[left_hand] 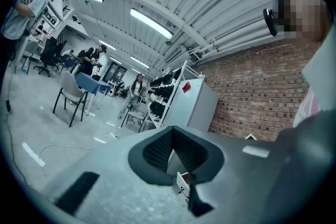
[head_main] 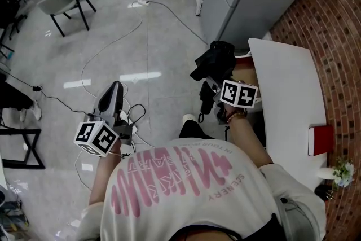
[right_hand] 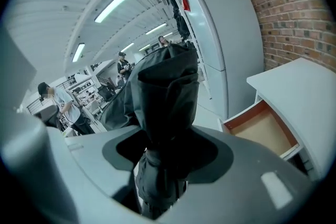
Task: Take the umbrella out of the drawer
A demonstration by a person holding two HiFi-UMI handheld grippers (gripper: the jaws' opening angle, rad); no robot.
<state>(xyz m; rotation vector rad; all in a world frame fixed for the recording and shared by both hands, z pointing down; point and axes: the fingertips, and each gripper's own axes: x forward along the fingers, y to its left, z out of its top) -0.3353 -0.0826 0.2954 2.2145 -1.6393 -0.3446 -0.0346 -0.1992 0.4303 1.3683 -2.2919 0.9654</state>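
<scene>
A person's right gripper holds a black, folded, fabric-covered compact umbrella clear of the open, white-fronted drawer with a brown wooden inside. It hangs over the grey floor just beside the white-topped cabinet. In the right gripper view the 2 jaws stand fairly wide. They are clamped round the narrower, bunched lower part of the umbrella, with the looser canopy billowing out above the grip. What shows of the drawer looks bare.

The left gripper is held well apart from the cabinet, out over the floor. Its 2 ribbed pads seem to meet at the tips, though the angle is awkward, and nothing sits between them.

The umbrella is probably light: soft, slick cloth wrapped over a stiff shaft and ribs. The cloth is likely to slide and crush under the pads, so the sound hold is where the bundle is tightest and the shaft backs the fabric, about where the jaws sit now. The flared upper folds would give way and unfurl. Hanging top-heavy from 1 grip, it could swing or slip through if tipped sharply.

A red box-like item and a small spray of white flowers sit on the cabinet top.
</scene>
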